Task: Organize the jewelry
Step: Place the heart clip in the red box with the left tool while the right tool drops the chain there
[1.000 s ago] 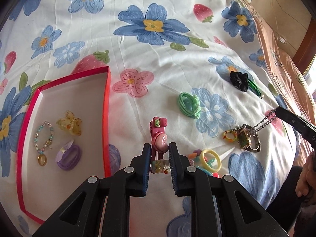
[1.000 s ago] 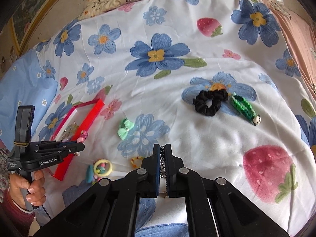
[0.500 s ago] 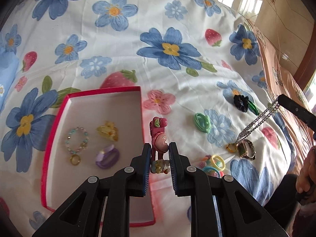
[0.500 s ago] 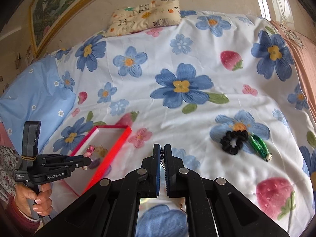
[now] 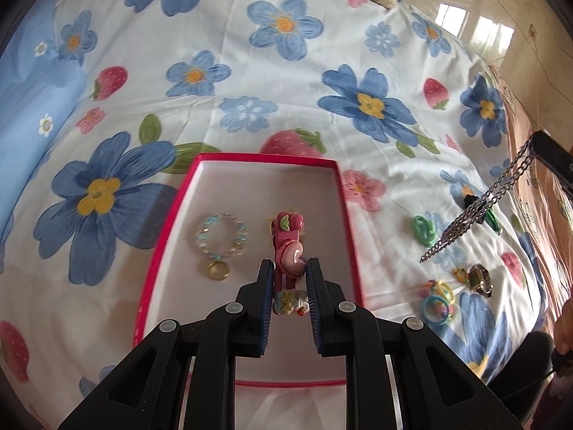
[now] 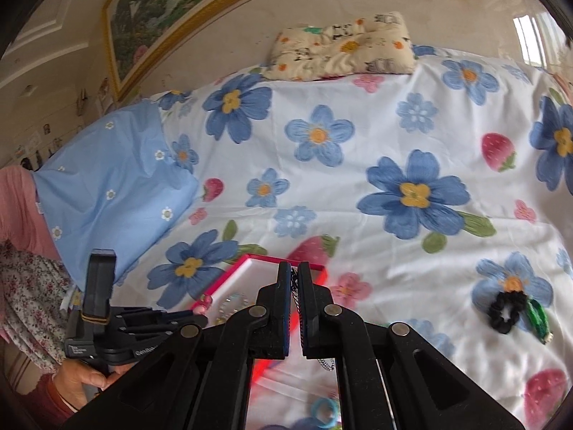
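My left gripper (image 5: 288,268) is shut on a pink hair clip (image 5: 288,247) with small charms and holds it over the red-rimmed box (image 5: 343,197). In the box lies a beaded bracelet (image 5: 222,236); the clip and fingers hide its other pieces. At the right edge of the left wrist view, my right gripper (image 5: 537,143) is shut on a silver chain (image 5: 480,204) that hangs free above the bed. In the right wrist view the chain (image 6: 294,288) is pinched between the shut fingers of the right gripper (image 6: 293,268), and the left gripper (image 6: 204,317) shows at lower left over the box (image 6: 250,261).
On the flowered bedsheet lie a green hair tie (image 5: 422,229), coloured rings (image 5: 438,301), a gold watch-like piece (image 5: 480,279), a black scrunchie (image 6: 505,310) and a green clip (image 6: 537,317). A blue pillow (image 6: 107,186) and a patterned pillow (image 6: 340,50) sit at the far side. A person's hand (image 6: 82,380) grips the left handle.
Both grippers rose and shifted left. The pink clip went from beside the box to over it. The chain lifted off the bed, clear of the gold piece.
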The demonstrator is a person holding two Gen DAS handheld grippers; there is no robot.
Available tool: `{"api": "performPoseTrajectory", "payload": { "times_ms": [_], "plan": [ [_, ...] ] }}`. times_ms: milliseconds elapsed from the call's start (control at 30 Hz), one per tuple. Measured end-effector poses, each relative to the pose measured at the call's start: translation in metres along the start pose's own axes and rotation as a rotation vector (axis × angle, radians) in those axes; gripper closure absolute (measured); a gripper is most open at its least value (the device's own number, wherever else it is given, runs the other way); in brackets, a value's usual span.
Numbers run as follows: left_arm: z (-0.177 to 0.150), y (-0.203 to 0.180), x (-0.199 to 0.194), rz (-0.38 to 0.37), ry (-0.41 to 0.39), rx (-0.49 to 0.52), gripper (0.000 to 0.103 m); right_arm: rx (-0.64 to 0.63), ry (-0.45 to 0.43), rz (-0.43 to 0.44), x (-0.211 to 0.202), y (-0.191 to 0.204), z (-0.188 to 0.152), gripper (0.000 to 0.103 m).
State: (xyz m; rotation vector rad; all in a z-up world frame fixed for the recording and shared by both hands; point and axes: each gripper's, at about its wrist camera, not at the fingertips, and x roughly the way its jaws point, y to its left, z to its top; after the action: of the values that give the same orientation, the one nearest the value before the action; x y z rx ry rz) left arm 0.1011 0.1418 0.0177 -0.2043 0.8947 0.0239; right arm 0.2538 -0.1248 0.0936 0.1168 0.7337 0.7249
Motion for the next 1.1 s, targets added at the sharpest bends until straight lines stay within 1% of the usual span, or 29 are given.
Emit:
{"api": "performPoseTrajectory", "payload": {
  "times_ms": [233,367,500,667,800,1100],
  "plan": [
    [-0.007,0.029,0.001,0.033,0.019,-0.054,0.086,-0.044,0.013,0.088,0.026,0.043,0.008,0.1],
    [-0.01,0.044,0.008,0.043,0.042,-0.079,0.086,-0.059,0.042,0.125,0.044,0.062,0.003,0.1],
    [-0.011,0.054,0.021,0.048,0.067,-0.102,0.086,-0.058,0.086,0.151,0.065,0.071,-0.008,0.1],
    [-0.013,0.063,0.044,0.055,0.113,-0.115,0.086,-0.037,0.166,0.168,0.094,0.072,-0.03,0.1],
    [-0.012,0.065,0.063,0.059,0.14,-0.112,0.086,-0.001,0.236,0.173,0.117,0.064,-0.049,0.1],
    [-0.011,0.067,0.098,0.064,0.189,-0.107,0.086,0.04,0.339,0.154,0.147,0.046,-0.079,0.1]
  ]
}}
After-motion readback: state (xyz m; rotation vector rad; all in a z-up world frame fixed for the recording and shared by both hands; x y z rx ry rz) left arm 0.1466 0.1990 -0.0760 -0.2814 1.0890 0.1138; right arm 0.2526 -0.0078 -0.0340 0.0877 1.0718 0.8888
